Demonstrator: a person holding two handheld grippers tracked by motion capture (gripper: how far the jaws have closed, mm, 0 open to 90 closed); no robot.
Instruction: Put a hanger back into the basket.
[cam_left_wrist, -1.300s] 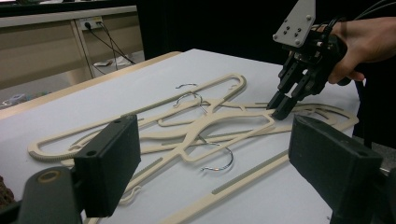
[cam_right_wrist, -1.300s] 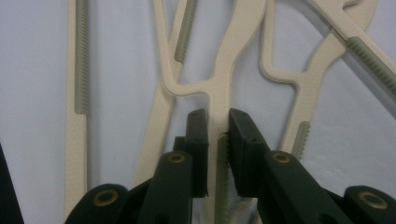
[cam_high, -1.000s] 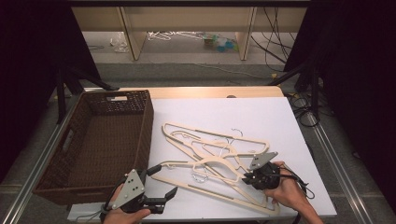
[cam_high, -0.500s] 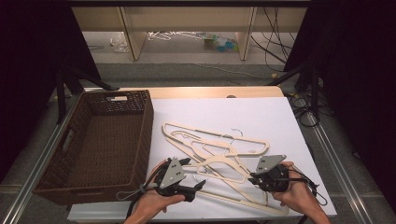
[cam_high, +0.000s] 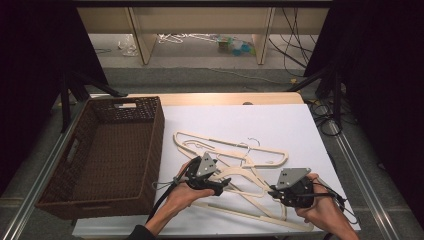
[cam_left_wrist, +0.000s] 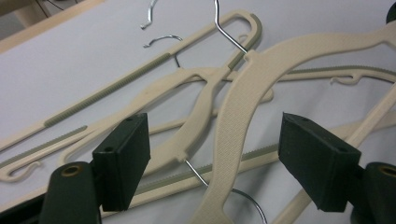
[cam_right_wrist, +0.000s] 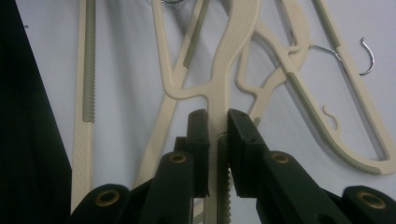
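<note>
Several cream plastic hangers with wire hooks lie tangled on the white table top. My left gripper is open at the left side of the heap. Its jaws straddle the textured shoulder of one hanger, and the left gripper touches nothing that I can see. My right gripper is at the front right of the heap. In the right gripper view the right gripper is shut on the thin arm of a hanger, where the arm meets a ribbed bar.
A dark brown wicker basket with nothing in it stands at the left, its wall close to the hangers. The table's front edge runs just below both hands. Cables hang off the right side. A pale shelf unit stands behind the table.
My left gripper has travelled from the front edge beside the basket, right and forward, to the hanger heap. The right gripper has shifted only slightly.
</note>
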